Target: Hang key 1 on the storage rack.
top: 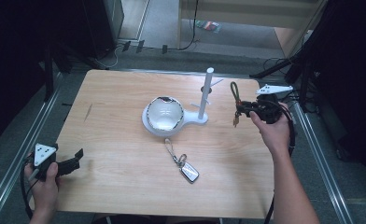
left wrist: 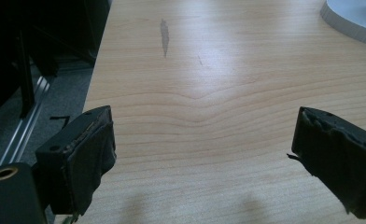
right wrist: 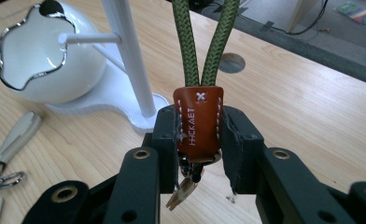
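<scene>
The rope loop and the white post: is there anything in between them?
No. In the high view, bare table lies between the post and the rope loop that the right gripper holds up.

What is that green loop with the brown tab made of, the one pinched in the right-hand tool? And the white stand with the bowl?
The green looped cord looks like braided fabric rope, with a woven texture. The brown stitched tab seems to be smooth leather, with white stitching and stamped lettering. The white peg stand looks like matte plastic; the glossy white bowl could be ceramic or plastic, with a chrome-like rim.
</scene>
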`<state>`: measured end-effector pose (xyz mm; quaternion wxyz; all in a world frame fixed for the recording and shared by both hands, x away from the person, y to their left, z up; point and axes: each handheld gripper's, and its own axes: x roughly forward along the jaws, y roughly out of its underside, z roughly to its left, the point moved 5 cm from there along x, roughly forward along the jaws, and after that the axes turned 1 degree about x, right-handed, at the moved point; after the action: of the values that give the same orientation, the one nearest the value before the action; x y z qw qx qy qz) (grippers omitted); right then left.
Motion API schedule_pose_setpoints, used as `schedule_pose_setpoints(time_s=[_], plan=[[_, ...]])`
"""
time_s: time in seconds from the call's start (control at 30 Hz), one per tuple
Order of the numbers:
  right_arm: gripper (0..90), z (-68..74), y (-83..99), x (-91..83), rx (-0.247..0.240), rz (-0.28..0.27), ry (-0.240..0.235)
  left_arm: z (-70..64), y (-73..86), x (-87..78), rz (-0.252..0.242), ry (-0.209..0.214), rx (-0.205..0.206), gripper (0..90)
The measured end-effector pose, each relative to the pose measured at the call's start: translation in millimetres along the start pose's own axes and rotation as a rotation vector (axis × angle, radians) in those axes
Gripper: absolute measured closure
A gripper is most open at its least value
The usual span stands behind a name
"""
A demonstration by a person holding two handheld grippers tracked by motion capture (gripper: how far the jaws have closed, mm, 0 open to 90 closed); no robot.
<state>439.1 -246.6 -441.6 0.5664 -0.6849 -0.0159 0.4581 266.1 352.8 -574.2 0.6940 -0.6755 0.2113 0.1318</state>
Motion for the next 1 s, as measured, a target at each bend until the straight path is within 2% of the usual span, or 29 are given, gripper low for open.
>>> schedule_pose_setpoints(time_s=[0.47,1.0], plan=[[69.1,6.8,-16.6,-5.3,0.011,-0.064,-0.029,0.2,0.0,0.0,0.000,0.000,-0.001,6.4],[69.0,14.5,-25.2,-4.2,-0.006,-0.073,-0.043,0.1,0.0,0.2,0.001,0.001,-0.001,6.4]])
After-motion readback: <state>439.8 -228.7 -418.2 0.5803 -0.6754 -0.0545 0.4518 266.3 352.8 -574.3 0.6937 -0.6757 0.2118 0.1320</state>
